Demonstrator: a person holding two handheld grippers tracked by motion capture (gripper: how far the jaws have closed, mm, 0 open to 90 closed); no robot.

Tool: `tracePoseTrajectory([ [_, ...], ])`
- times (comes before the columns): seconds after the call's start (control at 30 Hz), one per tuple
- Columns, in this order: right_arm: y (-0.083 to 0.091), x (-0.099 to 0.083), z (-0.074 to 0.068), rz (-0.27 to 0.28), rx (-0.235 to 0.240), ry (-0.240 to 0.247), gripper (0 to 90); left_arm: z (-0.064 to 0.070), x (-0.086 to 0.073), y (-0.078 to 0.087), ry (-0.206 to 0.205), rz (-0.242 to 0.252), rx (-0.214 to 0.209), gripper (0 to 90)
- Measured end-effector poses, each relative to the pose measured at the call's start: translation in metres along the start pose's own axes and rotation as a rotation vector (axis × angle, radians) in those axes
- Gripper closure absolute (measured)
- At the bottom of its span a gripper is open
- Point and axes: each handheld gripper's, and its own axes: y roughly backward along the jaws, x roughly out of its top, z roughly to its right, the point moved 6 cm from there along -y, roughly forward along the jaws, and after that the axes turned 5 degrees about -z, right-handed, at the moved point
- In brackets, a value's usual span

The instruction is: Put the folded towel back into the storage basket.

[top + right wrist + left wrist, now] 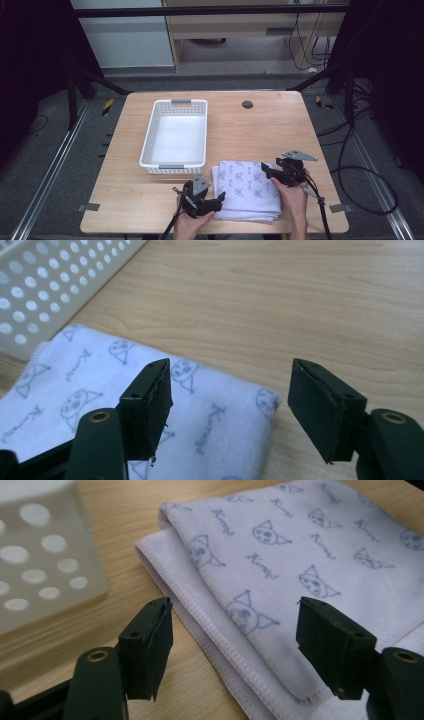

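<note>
— Looking at the folded towel [247, 190], it lies at the table's [280, 120] near edge, right of centre, just in front of the white basket's [176, 132] near right corner. Where are the grippers?

— One at each side of it. The left gripper [218, 199] sits at the towel's near left corner, the right gripper [265, 170] at its far right edge. Both have their jaws spread wide with nothing between them.

— Close to the cloth?

— Yes. In the left gripper view, the gripper [235, 630] straddles the stitched corner of the towel [300, 555]; in the right gripper view, that gripper [227, 405] has one jaw over the towel [100, 405] and the other over bare wood.

— What could go wrong from here?

— I'd judge the folds are the trouble. The towel is doubled over, so a shallow pinch may catch only the top layer, and lifting would unfold it. The right gripper, half off the edge, could close on too little cloth and slip. And if the two lift unevenly, the towel may sag and snag the basket [35, 555] rim.
</note>
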Motion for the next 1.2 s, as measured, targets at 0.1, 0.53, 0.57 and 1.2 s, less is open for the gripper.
tracePoseTrajectory([
  [0.1, -0.003, -0.005, 0.001, -0.018, 0.001, 0.001, 35.6, 0.002, -0.004, -0.006, 0.001, -0.017, 0.0, 29.1],
  [0.53, -0.015, -0.019, 0.003, -0.079, -0.004, -0.004, 37.5, 0.004, -0.011, -0.017, 0.025, -0.045, -0.012, 25.2],
  [0.57, -0.016, -0.019, 0.003, -0.082, -0.003, -0.006, 37.6, 0.004, -0.011, -0.018, 0.026, -0.046, -0.011, 25.2],
  [1.2, -0.02, -0.024, 0.001, -0.101, 0.06, -0.053, 54.7, 0.011, -0.012, -0.02, 0.044, -0.065, -0.028, 37.9],
])
